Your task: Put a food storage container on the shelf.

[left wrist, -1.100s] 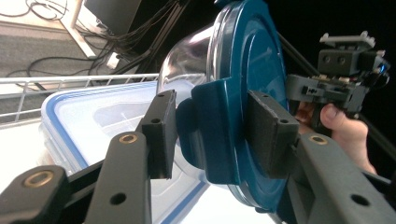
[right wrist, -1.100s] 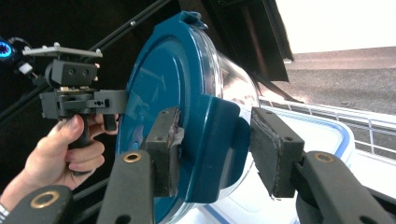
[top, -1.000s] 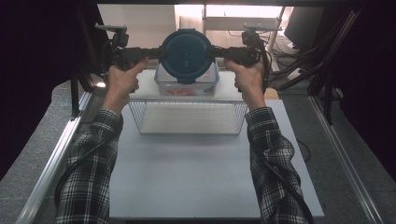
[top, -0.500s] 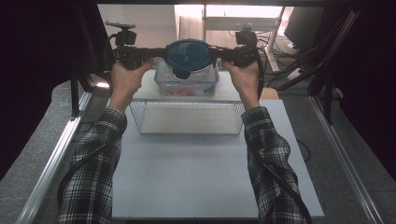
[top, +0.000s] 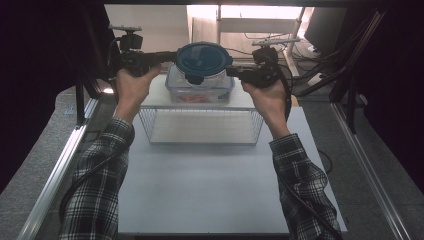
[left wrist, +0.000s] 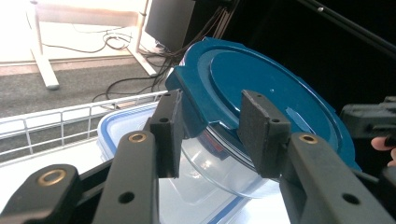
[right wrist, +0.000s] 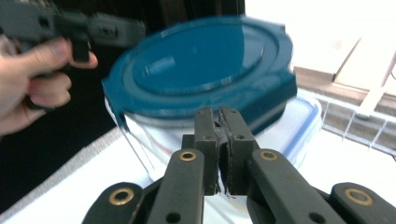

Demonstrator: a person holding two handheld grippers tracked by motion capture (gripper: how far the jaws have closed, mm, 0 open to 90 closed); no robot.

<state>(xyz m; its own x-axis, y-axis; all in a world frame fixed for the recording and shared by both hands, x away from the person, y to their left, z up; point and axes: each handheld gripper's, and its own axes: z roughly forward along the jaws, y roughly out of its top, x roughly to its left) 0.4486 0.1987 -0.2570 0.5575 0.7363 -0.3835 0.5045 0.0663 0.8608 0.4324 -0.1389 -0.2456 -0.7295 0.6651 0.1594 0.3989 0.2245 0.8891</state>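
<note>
2 grippers flank a round glass bowl (top: 200, 85) with a dark blue lid (top: 204, 59), upper centre of the high view. Bowl is tilted and sits on a rectangular clear container with a blue rim (top: 172, 89), which rests on top of a white wire basket (top: 200, 125) on the white table (top: 200, 190).

Left gripper (top: 170, 56), upper left of the high view: jaws have just been closing. In the left gripper view its pads (left wrist: 259, 126) straddle the lid's locking tab (left wrist: 194, 100); left pad lies against the tab, right pad against the lid edge. Whether both press firmly cannot be told.

Right gripper (top: 231, 71), upper right of centre in the high view: jaws have just been closing and now stand clenched. In the right gripper view the pads (right wrist: 208, 135) meet with nothing between them, just in front of the lid rim. That view is motion-blurred.

Plaid sleeves (top: 95, 185) enter from the bottom of the frame.
</note>
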